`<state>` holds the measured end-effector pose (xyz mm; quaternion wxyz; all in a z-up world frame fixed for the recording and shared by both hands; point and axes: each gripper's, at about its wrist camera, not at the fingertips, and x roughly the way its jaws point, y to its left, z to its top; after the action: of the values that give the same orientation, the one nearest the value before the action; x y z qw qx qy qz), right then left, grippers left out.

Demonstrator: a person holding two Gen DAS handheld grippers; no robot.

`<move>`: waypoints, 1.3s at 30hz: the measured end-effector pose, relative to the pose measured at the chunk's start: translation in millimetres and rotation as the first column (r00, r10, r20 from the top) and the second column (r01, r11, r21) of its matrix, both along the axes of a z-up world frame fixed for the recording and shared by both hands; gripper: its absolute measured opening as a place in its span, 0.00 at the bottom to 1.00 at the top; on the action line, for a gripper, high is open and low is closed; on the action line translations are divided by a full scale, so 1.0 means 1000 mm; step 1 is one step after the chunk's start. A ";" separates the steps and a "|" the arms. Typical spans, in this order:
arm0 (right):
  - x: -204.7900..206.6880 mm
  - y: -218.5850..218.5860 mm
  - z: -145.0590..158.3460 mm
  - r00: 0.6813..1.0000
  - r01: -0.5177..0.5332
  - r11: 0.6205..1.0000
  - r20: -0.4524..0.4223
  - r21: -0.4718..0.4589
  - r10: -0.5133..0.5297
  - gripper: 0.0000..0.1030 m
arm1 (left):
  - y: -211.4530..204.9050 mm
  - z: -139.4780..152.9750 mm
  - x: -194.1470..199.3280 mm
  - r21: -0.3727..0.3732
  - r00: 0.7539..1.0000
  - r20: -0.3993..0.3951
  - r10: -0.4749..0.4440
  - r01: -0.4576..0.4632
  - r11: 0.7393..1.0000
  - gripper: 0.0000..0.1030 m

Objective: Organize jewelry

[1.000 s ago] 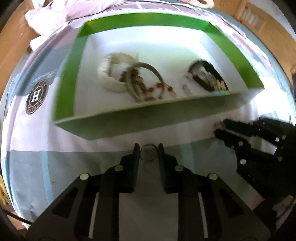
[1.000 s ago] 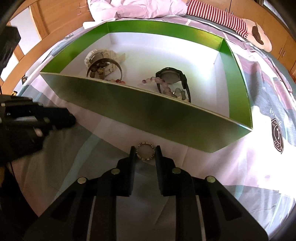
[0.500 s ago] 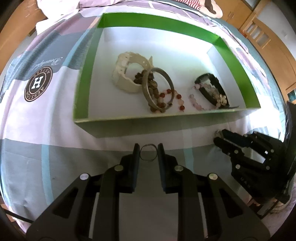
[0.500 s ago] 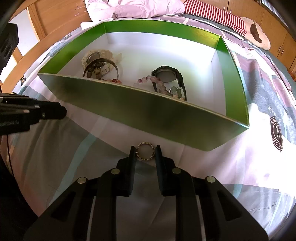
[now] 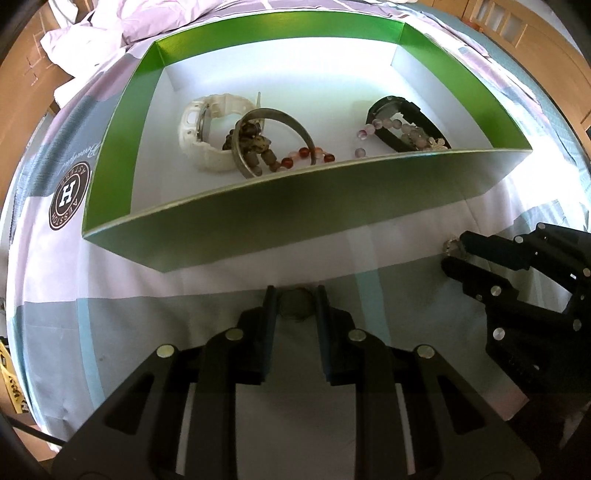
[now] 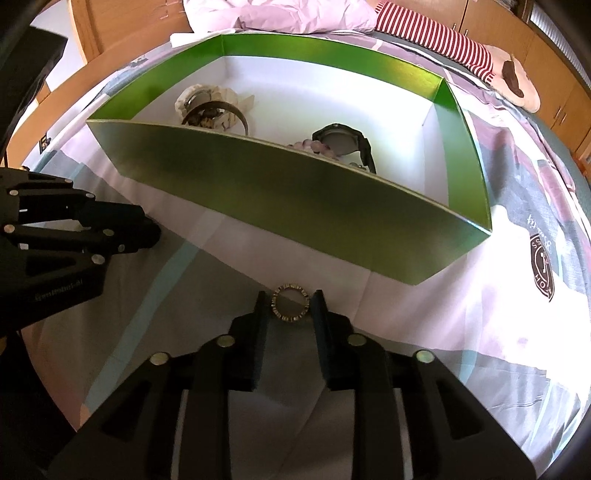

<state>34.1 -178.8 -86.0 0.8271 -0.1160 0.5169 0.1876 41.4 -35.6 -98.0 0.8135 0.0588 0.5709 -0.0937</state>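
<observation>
A green box (image 5: 295, 218) with a white floor stands on the bedspread; it also shows in the right wrist view (image 6: 295, 199). Inside lie a white watch (image 5: 207, 129), a metal bangle (image 5: 280, 133), bead bracelets (image 5: 306, 153) and a black watch (image 5: 402, 122). My left gripper (image 5: 294, 304) is shut on a plain thin ring (image 5: 294, 303), just in front of the box's near wall. My right gripper (image 6: 289, 304) is shut on a studded ring (image 6: 289, 302), also in front of the near wall. Each gripper shows at the side of the other's view.
The patterned bedspread (image 5: 110, 295) carries round brown logos (image 5: 68, 195). A pink duvet (image 6: 280, 16) and a striped pillow (image 6: 439, 37) lie behind the box. Wooden cupboards (image 6: 546, 62) ring the bed.
Both grippers have moved nearer to the box's near wall and lower, so the wall now hides more of the box floor. Both still hold their rings.
</observation>
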 end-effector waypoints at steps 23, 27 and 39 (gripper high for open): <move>0.004 -0.003 0.000 1.000 0.013 1.000 -0.008 0.029 -0.012 0.21 | -0.008 -0.001 0.004 0.019 1.000 0.004 -0.026 0.026 0.999 0.19; 0.007 -0.006 0.001 1.000 0.022 0.999 -0.021 0.047 -0.021 0.21 | -0.006 0.000 0.001 0.004 1.000 -0.002 -0.023 0.023 1.000 0.19; 0.013 -0.018 0.002 0.996 0.078 0.991 -0.062 0.107 -0.072 0.36 | 0.037 0.008 0.015 -0.181 0.991 -0.081 0.105 -0.118 0.976 0.43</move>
<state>47.3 -197.3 -84.2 0.8234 -0.0458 0.5336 0.1876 55.9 1.9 -90.4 0.7987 -0.0525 0.5906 -0.1024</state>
